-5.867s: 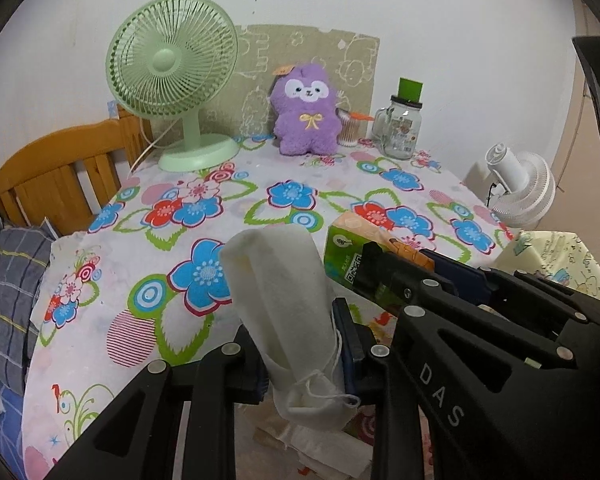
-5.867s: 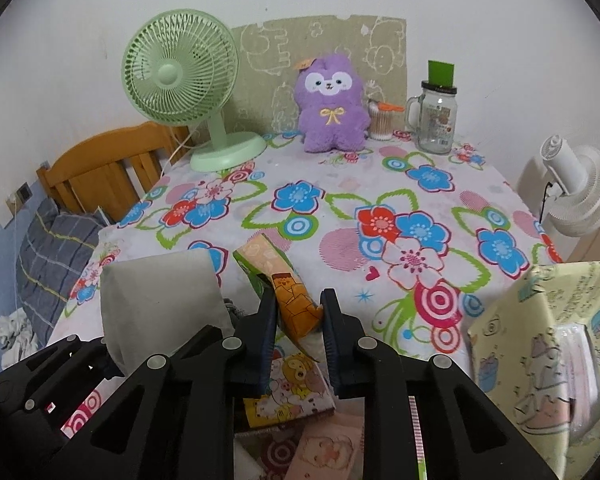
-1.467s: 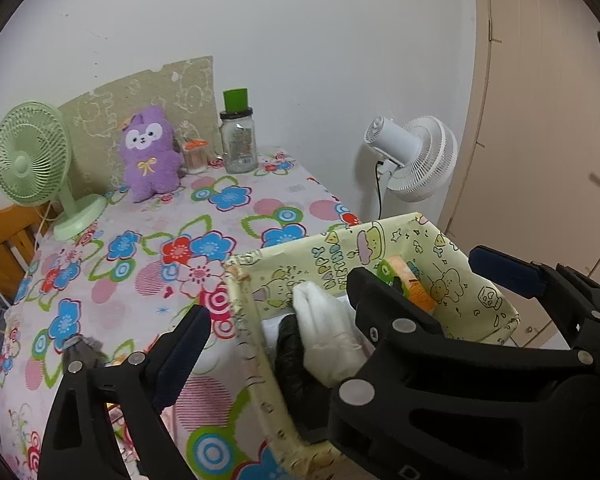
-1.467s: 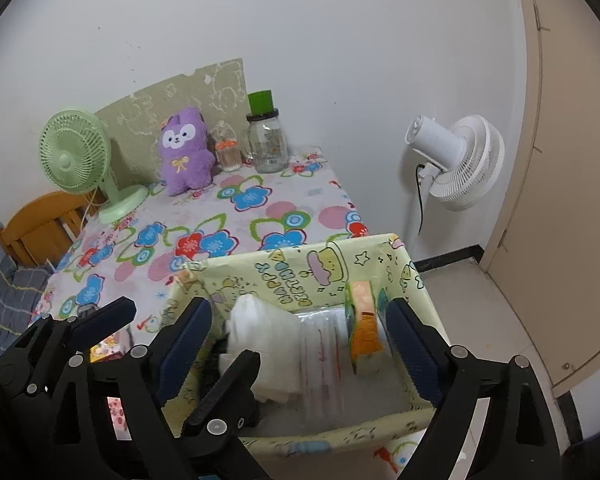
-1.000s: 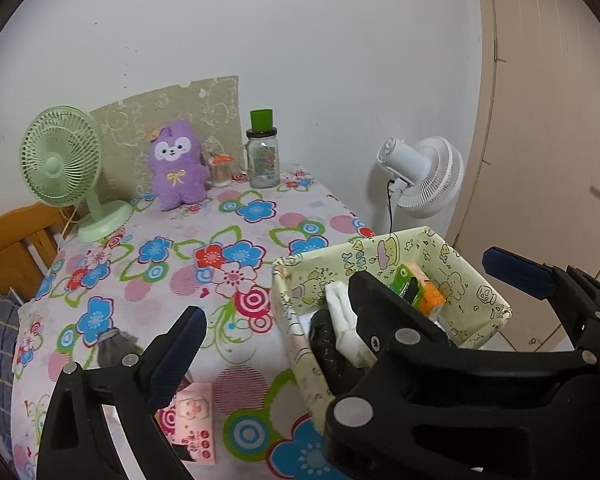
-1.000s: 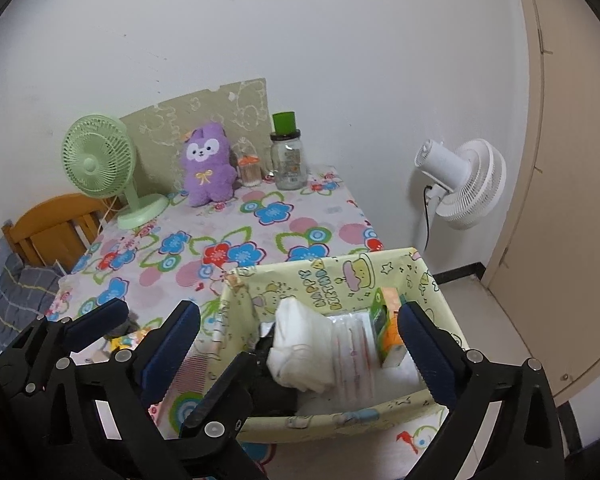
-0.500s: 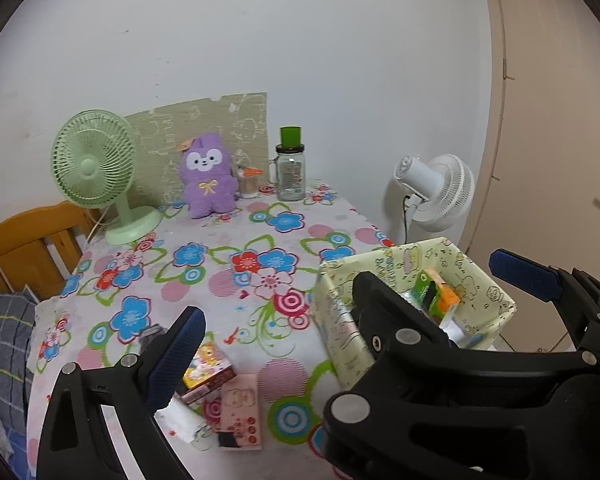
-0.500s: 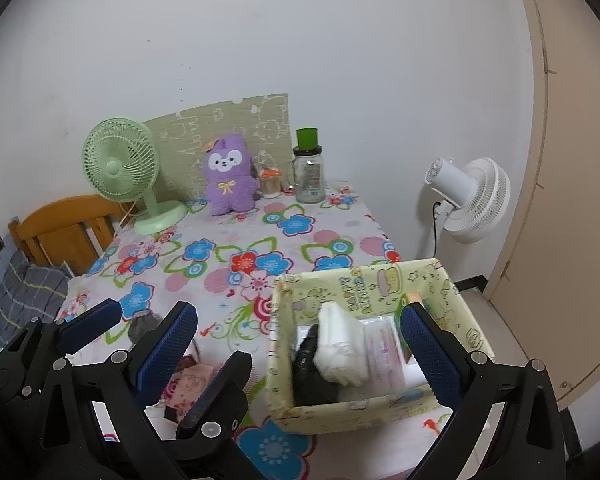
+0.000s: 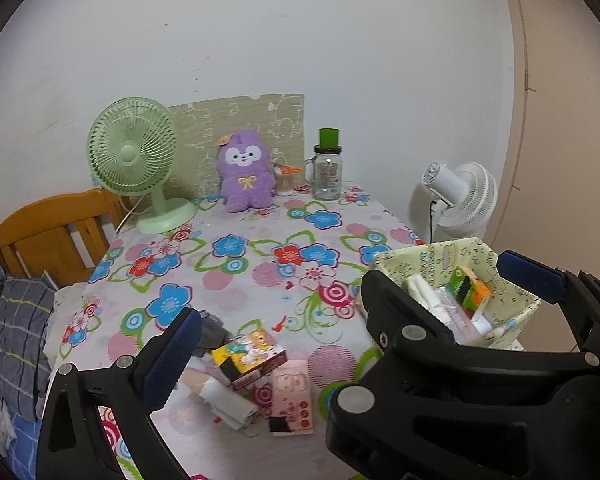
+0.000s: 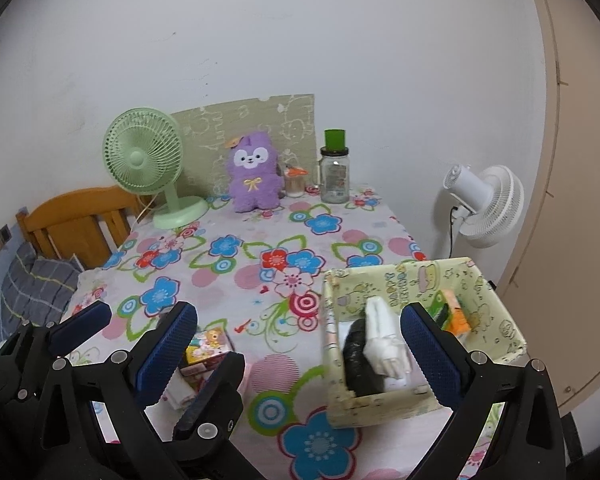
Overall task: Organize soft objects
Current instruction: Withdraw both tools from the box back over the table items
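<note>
- Just before this, both grippers drew back from the fabric box [image 10: 404,280], where the white cloth [image 10: 382,336] and orange packet [image 10: 454,312] lay.
- Left gripper [image 9: 352,312] and right gripper [image 10: 300,340] gaped wide, holding nothing.
- Likely next: the packets [image 9: 256,360] on the table [image 9: 236,248].

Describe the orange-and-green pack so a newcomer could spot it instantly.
Start at the pale yellow cartoon-print fabric bin at the flowered table's right front edge. The small orange-and-green tissue pack stands against its right wall. It is the only bright item there; its neighbours are white and black.
</note>
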`<state>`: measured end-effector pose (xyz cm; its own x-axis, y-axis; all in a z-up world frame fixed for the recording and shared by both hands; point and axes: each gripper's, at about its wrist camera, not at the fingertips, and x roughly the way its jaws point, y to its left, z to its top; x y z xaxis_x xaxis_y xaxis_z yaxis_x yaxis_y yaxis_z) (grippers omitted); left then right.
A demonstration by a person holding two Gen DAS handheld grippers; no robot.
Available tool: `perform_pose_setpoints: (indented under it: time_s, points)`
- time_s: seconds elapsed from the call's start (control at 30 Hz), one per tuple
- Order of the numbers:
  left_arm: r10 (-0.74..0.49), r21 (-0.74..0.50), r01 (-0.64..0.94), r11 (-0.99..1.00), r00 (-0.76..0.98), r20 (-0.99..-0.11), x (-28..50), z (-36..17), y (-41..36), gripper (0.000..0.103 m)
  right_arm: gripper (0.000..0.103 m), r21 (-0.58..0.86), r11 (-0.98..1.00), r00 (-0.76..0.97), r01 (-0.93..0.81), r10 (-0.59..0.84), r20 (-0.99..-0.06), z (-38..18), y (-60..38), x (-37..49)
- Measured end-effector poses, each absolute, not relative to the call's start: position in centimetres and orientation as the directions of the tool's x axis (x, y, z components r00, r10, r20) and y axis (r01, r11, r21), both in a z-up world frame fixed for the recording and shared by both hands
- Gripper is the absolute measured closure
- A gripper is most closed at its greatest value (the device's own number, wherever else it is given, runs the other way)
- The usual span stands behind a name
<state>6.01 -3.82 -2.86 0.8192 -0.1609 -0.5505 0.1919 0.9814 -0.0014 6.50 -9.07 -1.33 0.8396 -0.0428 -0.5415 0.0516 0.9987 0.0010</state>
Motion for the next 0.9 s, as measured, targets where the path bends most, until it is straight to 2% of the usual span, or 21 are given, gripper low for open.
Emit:
perform_pose_setpoints:
  time_s: [0.4,0.9]
  points:
    - [-0.129,-0.001,0.153,0.988,0.828,-0.546,5.9,-4.7,-0.3,0.000,0.000,0.009,1.000,0.856,0.017,-0.010,-0.517,-3.5,-5.8,6.8]
    - [-0.095,-0.027,0.100,0.995,0.771,-0.629,7.5,-10.6,3.4,0.003,0.000,0.009,1.000,0.797,-0.016,0.018,-0.604,-9.7,-2.9,8.8]
